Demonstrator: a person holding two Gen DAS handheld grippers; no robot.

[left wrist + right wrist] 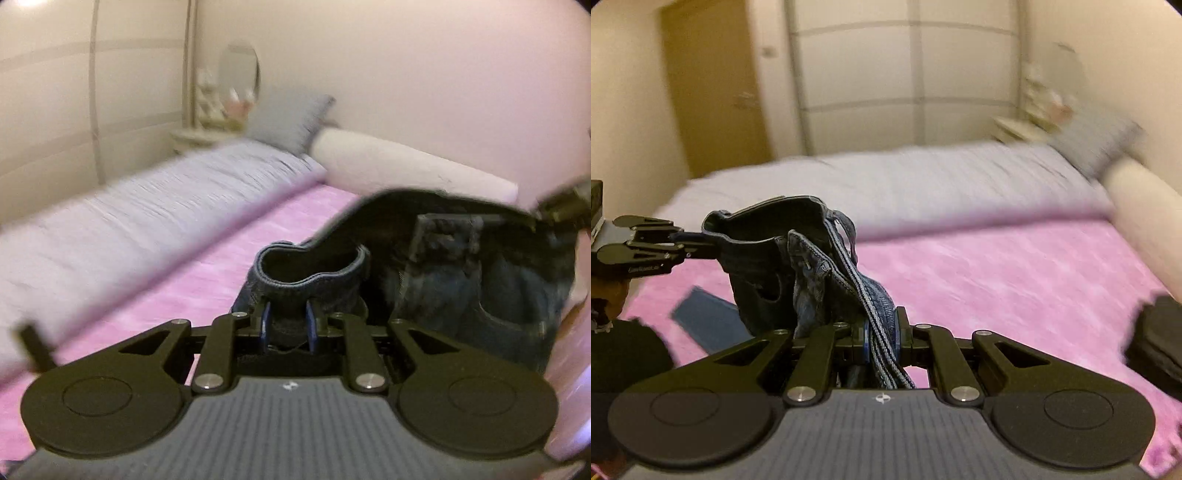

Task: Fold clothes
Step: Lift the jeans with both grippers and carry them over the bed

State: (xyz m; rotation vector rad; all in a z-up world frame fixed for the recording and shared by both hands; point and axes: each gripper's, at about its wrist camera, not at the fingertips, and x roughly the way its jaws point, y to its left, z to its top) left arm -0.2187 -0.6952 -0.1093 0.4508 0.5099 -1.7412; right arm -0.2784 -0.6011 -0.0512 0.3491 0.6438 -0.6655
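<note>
A pair of dark blue jeans (461, 273) hangs in the air above a pink bedspread (207, 273), held by both grippers at the waistband. My left gripper (290, 321) is shut on the waistband hem. It also shows in the right wrist view (701, 242), at the left, pinching the far end of the jeans (764, 266). My right gripper (882, 332) is shut on a bunched fold of the waistband. It shows in the left wrist view (546, 212) at the far right edge.
The bedspread (997, 288) covers the near half of the bed; a lilac sheet (129, 221) covers the far half. A grey pillow (291, 122), white bolster (406, 166), folded blue cloth (705, 325) and dark garment (1156, 343) lie on it.
</note>
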